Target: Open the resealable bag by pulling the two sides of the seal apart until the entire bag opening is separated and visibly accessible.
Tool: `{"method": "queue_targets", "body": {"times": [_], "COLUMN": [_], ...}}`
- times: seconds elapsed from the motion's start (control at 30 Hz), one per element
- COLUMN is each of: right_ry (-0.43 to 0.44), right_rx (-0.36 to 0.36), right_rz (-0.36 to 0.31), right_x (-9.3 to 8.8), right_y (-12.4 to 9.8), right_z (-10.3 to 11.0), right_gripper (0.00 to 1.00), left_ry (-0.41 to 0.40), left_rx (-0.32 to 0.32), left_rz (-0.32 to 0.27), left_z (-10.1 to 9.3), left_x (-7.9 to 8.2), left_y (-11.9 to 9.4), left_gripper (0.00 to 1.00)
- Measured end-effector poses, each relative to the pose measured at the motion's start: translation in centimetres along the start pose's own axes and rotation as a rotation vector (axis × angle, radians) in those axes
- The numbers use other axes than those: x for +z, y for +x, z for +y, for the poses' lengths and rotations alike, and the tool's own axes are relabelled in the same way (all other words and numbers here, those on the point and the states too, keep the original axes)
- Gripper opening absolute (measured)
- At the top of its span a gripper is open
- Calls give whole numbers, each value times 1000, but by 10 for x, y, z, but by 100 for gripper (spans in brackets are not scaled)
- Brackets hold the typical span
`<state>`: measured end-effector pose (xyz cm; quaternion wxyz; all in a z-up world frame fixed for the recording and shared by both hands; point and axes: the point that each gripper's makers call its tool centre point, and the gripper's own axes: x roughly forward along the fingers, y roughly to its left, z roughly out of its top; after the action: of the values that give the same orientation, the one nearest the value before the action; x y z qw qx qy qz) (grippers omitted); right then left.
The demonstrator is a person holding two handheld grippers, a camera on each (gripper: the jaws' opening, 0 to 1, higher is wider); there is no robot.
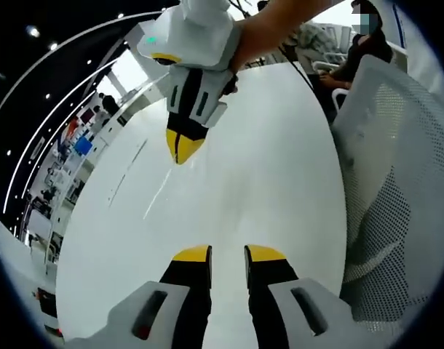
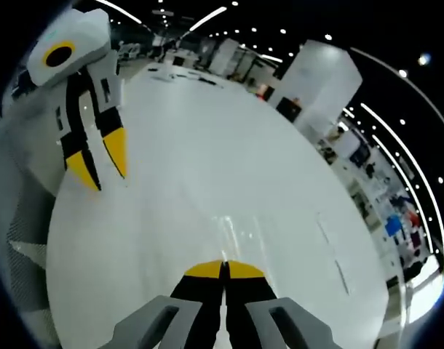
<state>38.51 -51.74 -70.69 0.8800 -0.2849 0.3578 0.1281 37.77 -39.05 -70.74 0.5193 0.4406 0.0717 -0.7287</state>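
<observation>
Grippers over bare white table (image 1: 266,167): left gripper (image 1: 228,254) parted, right gripper (image 2: 223,269) clenched on nothing I can make out; bag location unclear, so locate seal before pinching.

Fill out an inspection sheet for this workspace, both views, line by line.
Surface: glossy white round table, bare, with faint glare streaks.
Job's things: nothing seen; no resealable bag can be made out on the table or between the jaws.
Clutter: nothing seen.
Grippers: left gripper open, its yellow tips apart above the table; right gripper shut, tips together, nothing visibly clamped. The two point toward each other across the table.
Cables: nothing seen.
Surroundings: white mesh-backed chair beside the table; seated person at the far edge; large hall with ceiling light strips and distant desks.
</observation>
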Motion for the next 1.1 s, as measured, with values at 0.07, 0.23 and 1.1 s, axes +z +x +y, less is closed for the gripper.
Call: {"method": "queue_targets", "body": {"times": [0.07, 0.23, 1.1], "right_ry": [-9, -84, 132], "right_rx": [-1, 8, 112], "right_rz": [1, 6, 43], "right_x": [-1, -7, -27], "right_y": [1, 9, 32], "right_z": [-2, -4, 14], "right_gripper": [0, 0, 11], "left_ry": [-10, -32, -83], "left_rx": [1, 9, 14], "left_rz": [2, 9, 48], "left_z": [0, -1, 1], "left_x": [-2, -9, -34], "left_y": [-1, -6, -18], "left_gripper": [15, 15, 14]}}
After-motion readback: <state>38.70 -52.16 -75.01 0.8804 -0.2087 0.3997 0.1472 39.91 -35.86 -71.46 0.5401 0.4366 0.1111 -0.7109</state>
